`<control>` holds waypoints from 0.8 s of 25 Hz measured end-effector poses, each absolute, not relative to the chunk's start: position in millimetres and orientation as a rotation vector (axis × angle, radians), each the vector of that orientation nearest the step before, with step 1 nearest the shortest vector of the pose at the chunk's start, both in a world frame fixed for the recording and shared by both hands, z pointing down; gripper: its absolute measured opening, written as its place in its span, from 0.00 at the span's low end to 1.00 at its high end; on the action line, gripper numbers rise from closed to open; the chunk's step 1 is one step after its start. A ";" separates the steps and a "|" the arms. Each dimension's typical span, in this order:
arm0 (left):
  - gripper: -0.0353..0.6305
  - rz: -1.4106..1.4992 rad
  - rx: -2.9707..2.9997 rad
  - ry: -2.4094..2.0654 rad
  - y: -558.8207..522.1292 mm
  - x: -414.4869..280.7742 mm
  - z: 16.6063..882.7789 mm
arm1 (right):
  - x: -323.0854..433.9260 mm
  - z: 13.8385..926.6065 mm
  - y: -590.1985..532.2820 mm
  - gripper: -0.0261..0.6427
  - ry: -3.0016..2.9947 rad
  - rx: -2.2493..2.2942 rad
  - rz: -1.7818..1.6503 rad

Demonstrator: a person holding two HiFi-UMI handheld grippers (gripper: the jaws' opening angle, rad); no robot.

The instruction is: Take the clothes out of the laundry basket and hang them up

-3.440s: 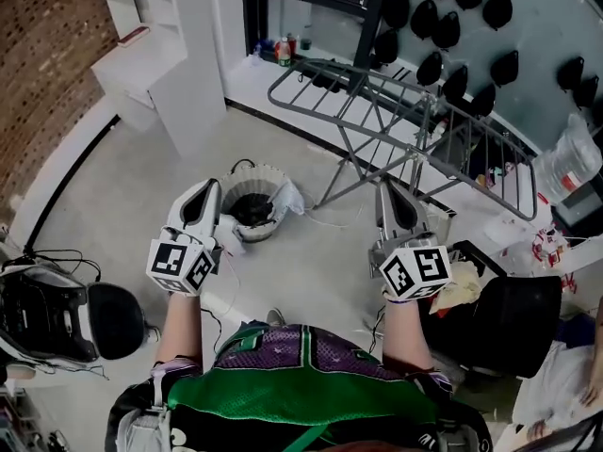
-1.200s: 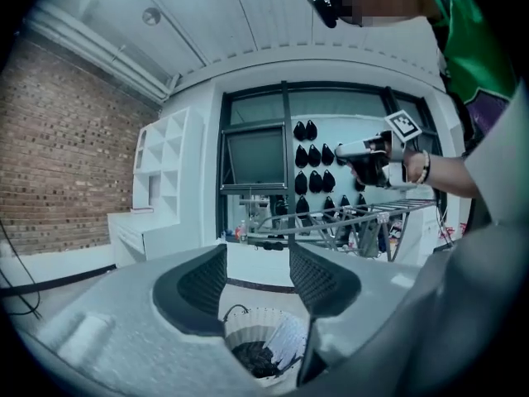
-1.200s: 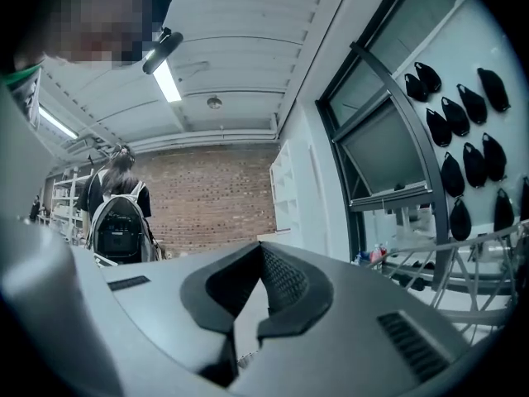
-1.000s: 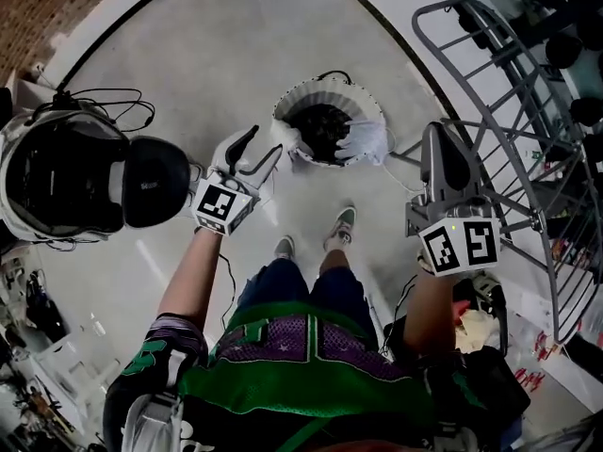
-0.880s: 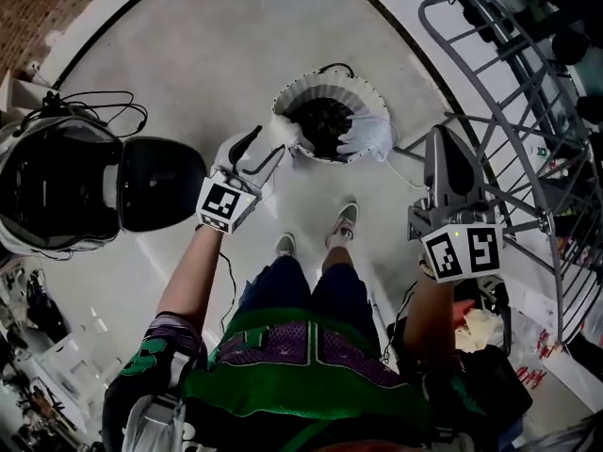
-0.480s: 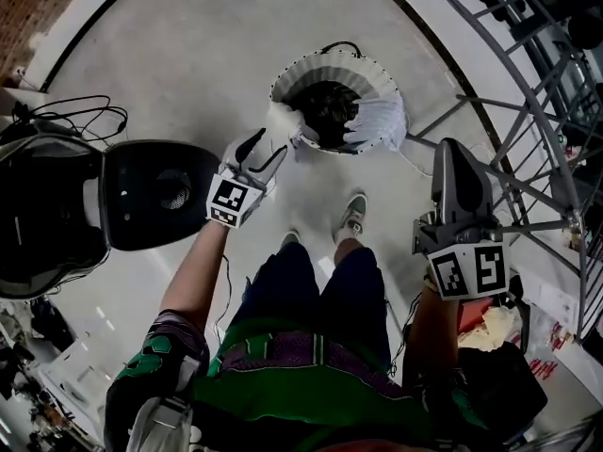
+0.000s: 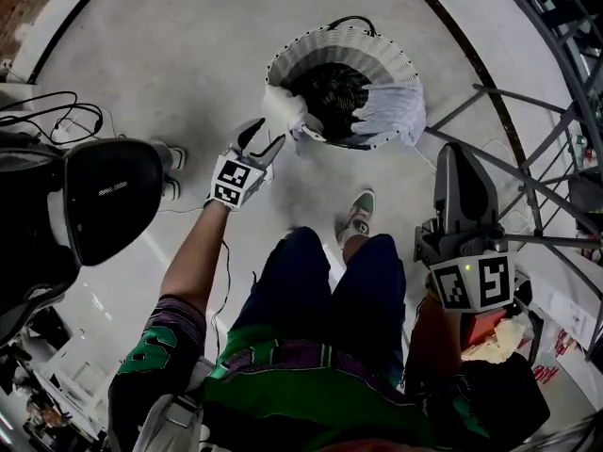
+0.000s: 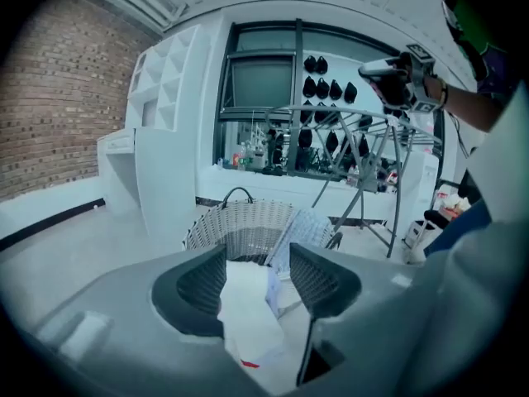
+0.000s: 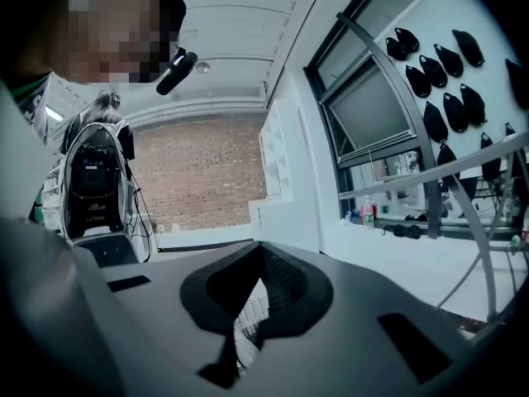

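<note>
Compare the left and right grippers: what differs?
The left gripper has its jaws apart; the right gripper has them shut. The left gripper has a white cloth between its jaws at the basket rim; the right gripper is empty, away from the basket. Both carry a marker cube.

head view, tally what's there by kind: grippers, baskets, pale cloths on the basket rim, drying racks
grippers: 2, the left gripper and the right gripper
laundry basket: 1
pale cloths on its rim: 2, a white cloth and a pale blue cloth
drying rack: 1
total: 6
</note>
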State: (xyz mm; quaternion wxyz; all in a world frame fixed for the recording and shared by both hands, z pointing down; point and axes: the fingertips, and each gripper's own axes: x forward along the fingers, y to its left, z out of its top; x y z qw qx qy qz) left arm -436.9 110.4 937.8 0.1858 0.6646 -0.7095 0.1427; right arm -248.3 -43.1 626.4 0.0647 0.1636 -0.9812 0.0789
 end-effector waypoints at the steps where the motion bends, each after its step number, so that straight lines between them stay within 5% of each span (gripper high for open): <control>1: 0.40 0.417 1.870 -1.985 108.8 -439.3 954.3 | -251.2 635.5 -44.1 0.04 -2.961 0.487 0.238; 13: 0.50 0.519 1.785 -1.950 81.9 -453.7 1072.0 | -256.0 709.0 -63.0 0.04 -2.959 0.484 0.263; 20: 0.44 0.613 1.724 -1.964 68.2 -460.5 1077.7 | -249.9 708.0 -68.7 0.04 -2.940 0.501 0.276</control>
